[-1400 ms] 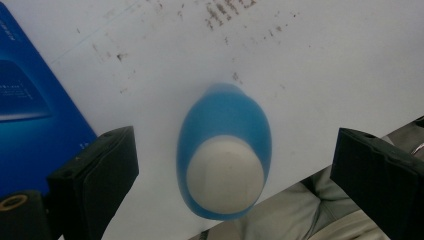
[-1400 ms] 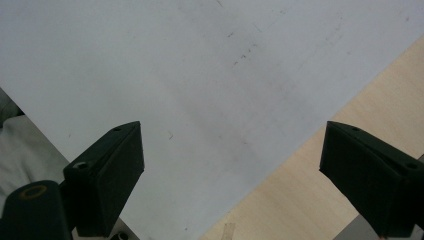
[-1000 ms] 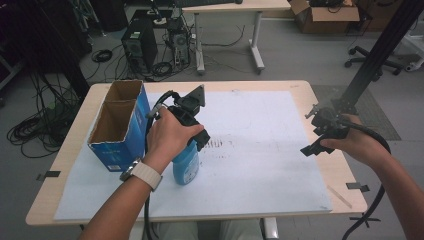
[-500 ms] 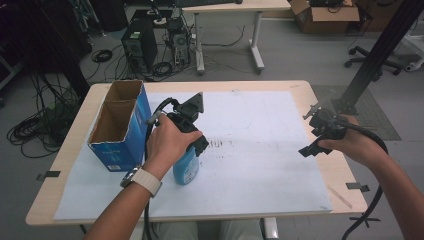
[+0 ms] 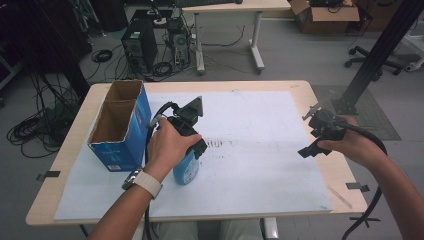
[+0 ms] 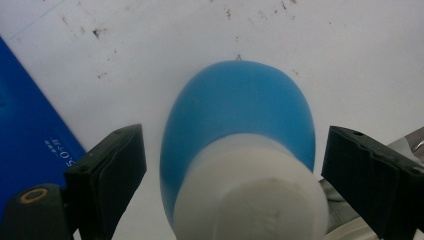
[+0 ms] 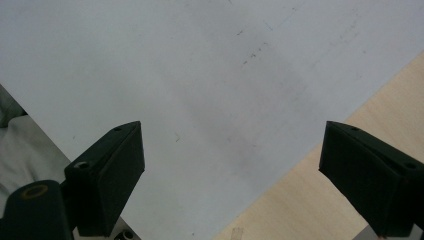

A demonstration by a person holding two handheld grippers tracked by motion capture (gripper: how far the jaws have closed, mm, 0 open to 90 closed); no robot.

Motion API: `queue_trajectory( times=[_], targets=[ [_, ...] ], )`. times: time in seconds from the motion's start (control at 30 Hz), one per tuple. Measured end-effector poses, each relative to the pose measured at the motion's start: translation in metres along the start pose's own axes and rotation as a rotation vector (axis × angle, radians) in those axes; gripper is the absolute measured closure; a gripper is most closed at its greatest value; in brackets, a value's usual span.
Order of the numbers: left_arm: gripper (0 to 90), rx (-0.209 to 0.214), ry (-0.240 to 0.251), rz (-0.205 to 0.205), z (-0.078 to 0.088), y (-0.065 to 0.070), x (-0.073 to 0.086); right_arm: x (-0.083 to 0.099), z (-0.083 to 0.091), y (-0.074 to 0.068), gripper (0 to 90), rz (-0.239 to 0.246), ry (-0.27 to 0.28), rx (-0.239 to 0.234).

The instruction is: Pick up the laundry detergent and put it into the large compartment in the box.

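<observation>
A blue bottle (image 5: 186,169) with a white cap (image 6: 250,200) stands upright on the white paper sheet (image 5: 260,165). My left gripper (image 5: 192,150) points straight down over it. In the left gripper view the bottle (image 6: 240,115) sits between the jaws, which are open with a gap on each side. My left gripper (image 6: 232,150) is not touching it. My right gripper (image 5: 308,132) is held open near the table's right edge. In the right gripper view, my right gripper (image 7: 232,150) has only paper and bare wood below it.
An open blue cardboard box (image 5: 120,130) stands just left of the bottle, and its blue wall (image 6: 30,115) lies close to the left jaw. The wooden table (image 5: 320,100) shows beyond the paper's right side. Computers and cables lie on the floor behind.
My left hand has sunk slightly over the bottle. The right gripper has drifted a little to the left.
</observation>
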State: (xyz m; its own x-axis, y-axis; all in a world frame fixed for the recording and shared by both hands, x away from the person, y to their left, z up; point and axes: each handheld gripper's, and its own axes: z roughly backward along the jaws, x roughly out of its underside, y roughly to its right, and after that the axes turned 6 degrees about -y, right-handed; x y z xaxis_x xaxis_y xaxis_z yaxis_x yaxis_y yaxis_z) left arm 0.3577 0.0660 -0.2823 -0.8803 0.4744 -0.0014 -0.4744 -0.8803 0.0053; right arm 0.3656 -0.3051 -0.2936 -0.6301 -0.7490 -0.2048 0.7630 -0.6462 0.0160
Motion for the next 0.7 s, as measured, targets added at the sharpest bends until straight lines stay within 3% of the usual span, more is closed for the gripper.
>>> queue_trajectory(
  times=[0.7],
  targets=[
    [22.7,0.014,-0.008,-0.002,-0.0039,-0.0021,0.0001,-0.0006,-0.0016,-0.0004,11.1,0.000,0.001,-0.002]
  ],
)
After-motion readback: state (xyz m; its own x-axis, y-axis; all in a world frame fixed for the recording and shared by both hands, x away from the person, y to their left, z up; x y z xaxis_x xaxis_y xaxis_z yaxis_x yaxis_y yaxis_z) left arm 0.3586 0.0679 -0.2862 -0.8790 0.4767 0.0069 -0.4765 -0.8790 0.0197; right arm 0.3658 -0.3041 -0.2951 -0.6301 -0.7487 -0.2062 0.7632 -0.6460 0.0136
